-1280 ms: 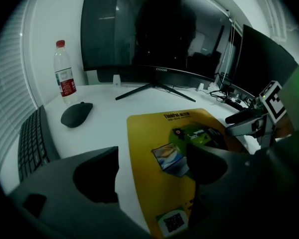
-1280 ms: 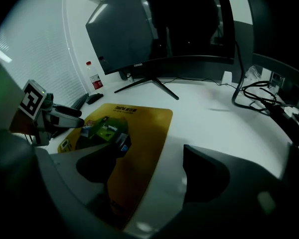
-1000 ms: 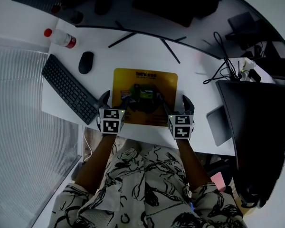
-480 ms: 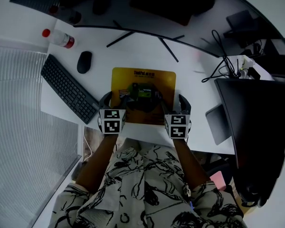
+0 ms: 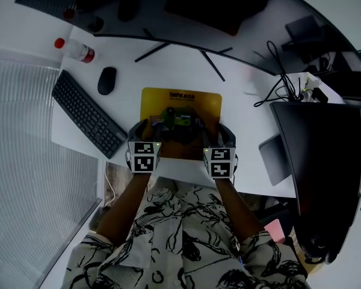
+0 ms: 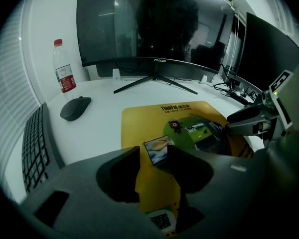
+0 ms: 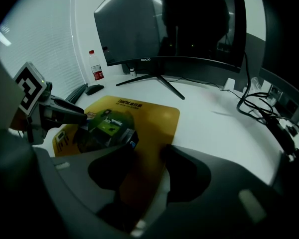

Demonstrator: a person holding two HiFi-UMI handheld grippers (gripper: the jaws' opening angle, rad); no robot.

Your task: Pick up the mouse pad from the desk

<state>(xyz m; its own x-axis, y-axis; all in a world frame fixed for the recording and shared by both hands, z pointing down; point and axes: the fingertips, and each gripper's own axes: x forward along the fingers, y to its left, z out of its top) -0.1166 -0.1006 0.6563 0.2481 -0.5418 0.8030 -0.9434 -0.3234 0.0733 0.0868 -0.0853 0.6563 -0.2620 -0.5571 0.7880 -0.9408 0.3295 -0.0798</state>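
Observation:
The yellow mouse pad (image 5: 182,104) with a green and black print lies flat on the white desk (image 5: 246,113) in front of me. My left gripper (image 5: 145,131) stands over its near left corner and my right gripper (image 5: 218,134) over its near right corner. In the left gripper view the mouse pad's (image 6: 144,121) near edge runs between the jaws of the left gripper (image 6: 154,156), which are closing with a gap still showing. The right gripper view shows the mouse pad (image 7: 149,116) likewise between the closing jaws of the right gripper (image 7: 149,156).
A black keyboard (image 5: 87,112), a black mouse (image 5: 107,80) and a red-capped bottle (image 5: 77,50) sit to the left. A curved monitor's stand legs (image 5: 210,62) spread behind the pad. Cables (image 5: 283,83) and a dark screen (image 5: 319,149) are at the right.
Both grippers have drawn in over the pad's near corners, the right one shifting left. Their jaws have narrowed around the pad's edge.

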